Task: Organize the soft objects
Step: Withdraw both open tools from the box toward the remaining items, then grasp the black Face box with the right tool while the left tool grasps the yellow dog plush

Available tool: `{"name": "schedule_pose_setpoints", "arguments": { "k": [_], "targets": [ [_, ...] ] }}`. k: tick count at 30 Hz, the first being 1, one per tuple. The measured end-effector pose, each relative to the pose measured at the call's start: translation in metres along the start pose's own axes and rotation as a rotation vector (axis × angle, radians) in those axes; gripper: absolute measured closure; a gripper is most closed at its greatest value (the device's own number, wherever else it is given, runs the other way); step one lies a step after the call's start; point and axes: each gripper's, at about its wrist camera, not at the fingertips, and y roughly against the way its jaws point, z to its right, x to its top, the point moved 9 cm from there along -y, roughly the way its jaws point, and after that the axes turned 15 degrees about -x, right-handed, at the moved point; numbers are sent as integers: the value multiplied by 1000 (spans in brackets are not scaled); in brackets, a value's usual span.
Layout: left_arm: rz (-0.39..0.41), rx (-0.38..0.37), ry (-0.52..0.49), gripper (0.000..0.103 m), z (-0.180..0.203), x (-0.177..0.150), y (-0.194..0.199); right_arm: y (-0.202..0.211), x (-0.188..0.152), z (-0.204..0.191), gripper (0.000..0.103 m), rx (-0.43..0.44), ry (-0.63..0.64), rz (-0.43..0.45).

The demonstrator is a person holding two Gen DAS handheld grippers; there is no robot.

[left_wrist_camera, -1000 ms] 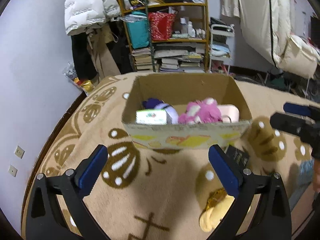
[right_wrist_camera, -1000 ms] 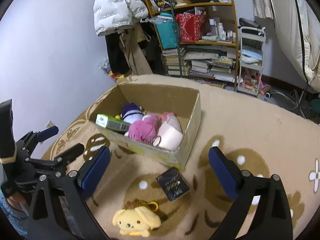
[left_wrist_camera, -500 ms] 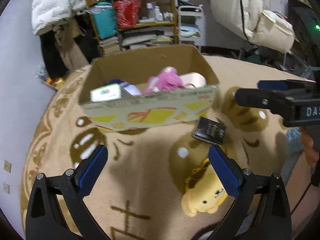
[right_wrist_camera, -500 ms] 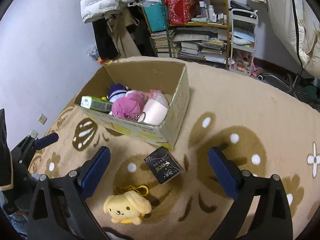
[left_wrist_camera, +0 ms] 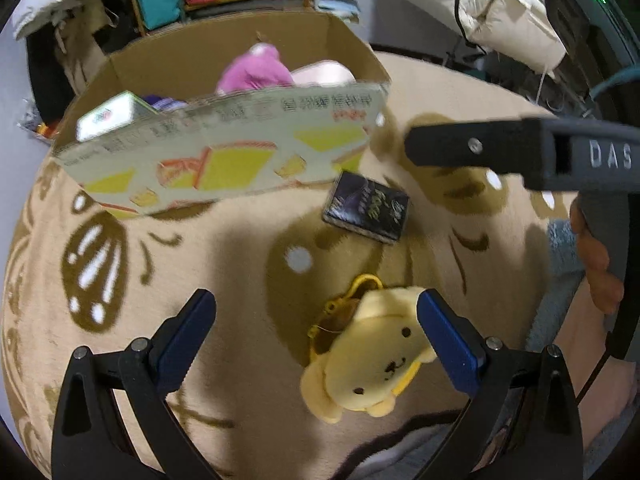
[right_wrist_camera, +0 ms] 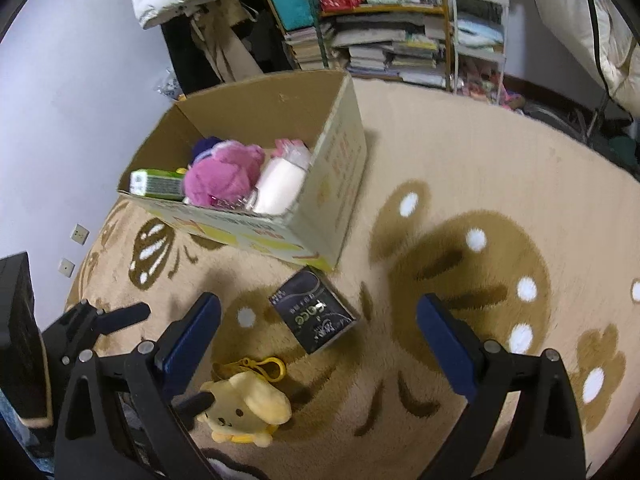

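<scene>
Both grippers (left_wrist_camera: 316, 324) (right_wrist_camera: 318, 320) wide open, empty; plush (left_wrist_camera: 372, 360) hard against right finger — could nudge, snag keyring, miss box (left_wrist_camera: 224, 152).

One cardboard box (right_wrist_camera: 340, 168) – one yellow plush (right_wrist_camera: 244, 410) – one black packet (right_wrist_camera: 314, 316) – two tools.

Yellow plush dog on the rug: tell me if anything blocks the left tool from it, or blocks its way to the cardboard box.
Nothing visible blocks the open left tool; the yellow plush dog lies beside its right finger. Between the plush and the cardboard box a dark packet lies flat on the rug, low enough to pass over.
</scene>
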Motion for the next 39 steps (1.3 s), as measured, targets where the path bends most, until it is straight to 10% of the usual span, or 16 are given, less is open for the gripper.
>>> {"name": "schedule_pose_setpoints", "arguments": {
  "k": [27,39],
  "targets": [
    [-186,-27,-45,2,14,-30,-64,-75,-33,-4,9,44,-67,-262],
    [-203,-88,3,27,6,-30,-84,-87,-37,-16,23,-41,25,-231]
  ]
}}
